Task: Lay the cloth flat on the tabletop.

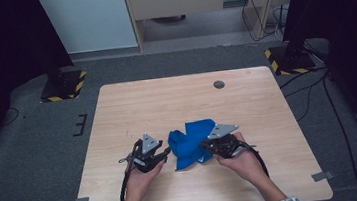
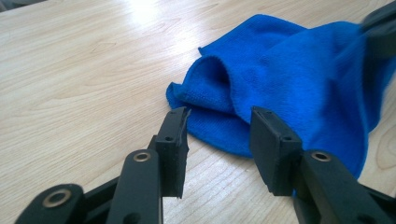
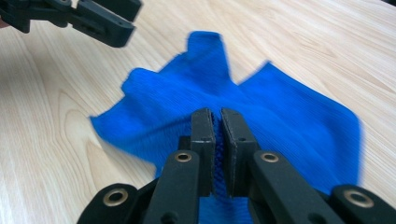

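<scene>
Your right gripper [image 3: 215,140] is clamped on a fold of the cloth [image 3: 261,112]. Your left gripper [image 2: 218,140] gapes empty just beside its crumpled edge. The cloth lies bunched near the table's [image 1: 176,100] front edge; spreading or folding looks barely begun.

A light wooden surface [image 1: 176,100] stands on grey carpet floor [image 1: 35,145]; hazard-striped stand bases [image 1: 63,86] flank its far corners.
</scene>
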Demonstrator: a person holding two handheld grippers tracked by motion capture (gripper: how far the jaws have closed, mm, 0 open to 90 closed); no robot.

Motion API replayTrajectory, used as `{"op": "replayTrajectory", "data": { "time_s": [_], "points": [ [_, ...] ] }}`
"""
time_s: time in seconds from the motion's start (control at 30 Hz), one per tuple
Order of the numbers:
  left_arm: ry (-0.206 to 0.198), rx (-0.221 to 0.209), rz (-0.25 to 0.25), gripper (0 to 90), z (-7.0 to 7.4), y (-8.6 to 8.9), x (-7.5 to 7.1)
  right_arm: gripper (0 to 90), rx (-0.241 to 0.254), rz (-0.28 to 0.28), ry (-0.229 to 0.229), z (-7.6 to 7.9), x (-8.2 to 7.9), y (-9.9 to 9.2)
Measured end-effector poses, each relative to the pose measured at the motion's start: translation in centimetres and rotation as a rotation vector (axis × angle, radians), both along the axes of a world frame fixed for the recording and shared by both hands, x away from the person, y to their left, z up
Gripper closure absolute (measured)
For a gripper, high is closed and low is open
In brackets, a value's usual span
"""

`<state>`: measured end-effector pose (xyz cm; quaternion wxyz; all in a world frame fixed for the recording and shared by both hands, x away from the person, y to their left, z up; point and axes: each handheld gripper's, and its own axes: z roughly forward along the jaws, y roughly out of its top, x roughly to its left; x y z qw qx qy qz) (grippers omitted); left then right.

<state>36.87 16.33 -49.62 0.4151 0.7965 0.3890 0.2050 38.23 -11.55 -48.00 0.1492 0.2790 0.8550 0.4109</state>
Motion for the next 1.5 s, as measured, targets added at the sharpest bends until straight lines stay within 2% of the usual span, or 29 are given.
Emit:
{"op": "replayTrajectory", "data": {
  "time_s": [0.17, 0.37, 0.43, 0.57, 0.6, 0.77, 0.9, 1.0, 1.13, 1.2, 1.33, 1.5],
  "points": [
    [0.015, 0.018, 0.003, 57.1, -0.4, -0.2, 0.2, 85.0, 0.037, -0.091, 0.016, -0.1, -0.3, -4.1],
    [0.023, 0.04, 0.0, 57.5, -0.8, -0.5, 0.4, 85.4, 0.062, -0.224, 0.062, -2.1, 0.2, -9.0],
    [0.024, 0.045, -0.001, 57.5, -0.9, -0.6, 0.4, 85.3, 0.064, -0.256, 0.09, -2.8, 0.4, -9.9],
    [0.029, 0.055, 0.009, 57.0, -1.0, -0.3, 0.6, 83.6, 0.041, -0.268, 0.14, -4.3, 0.7, -10.7],
    [0.03, 0.054, 0.012, 56.8, -1.1, -0.2, 0.7, 82.3, 0.035, -0.267, 0.15, -4.6, 0.7, -10.7],
    [0.021, 0.054, 0.018, 56.0, -1.0, 0.1, 0.7, 75.0, 0.035, -0.25, 0.139, -4.4, 0.5, -10.5],
    [0.016, 0.061, 0.013, 55.4, -0.9, 0.0, 0.7, 59.7, 0.04, -0.231, 0.113, -3.8, 0.2, -10.0],
    [0.01, 0.066, 0.013, 54.9, -0.9, 0.0, 0.8, 47.5, 0.057, -0.199, 0.073, -3.0, 0.1, -9.4],
    [0.005, 0.078, 0.016, 54.5, -0.9, 0.2, 0.9, 35.8, 0.071, -0.163, 0.032, -1.9, 0.1, -7.9],
    [0.004, 0.083, 0.016, 54.5, -0.9, 0.3, 0.9, 33.5, 0.086, -0.135, 0.019, -1.2, 0.3, -6.9],
    [-0.008, 0.078, 0.021, 54.4, -0.6, 0.4, 0.8, 34.2, 0.109, -0.099, 0.027, -0.2, 1.5, -4.2],
    [0.002, 0.083, 0.014, 54.1, -0.8, 0.3, 0.9, 41.8, 0.083, -0.072, 0.03, 0.0, 3.3, -1.0]
  ]
}}
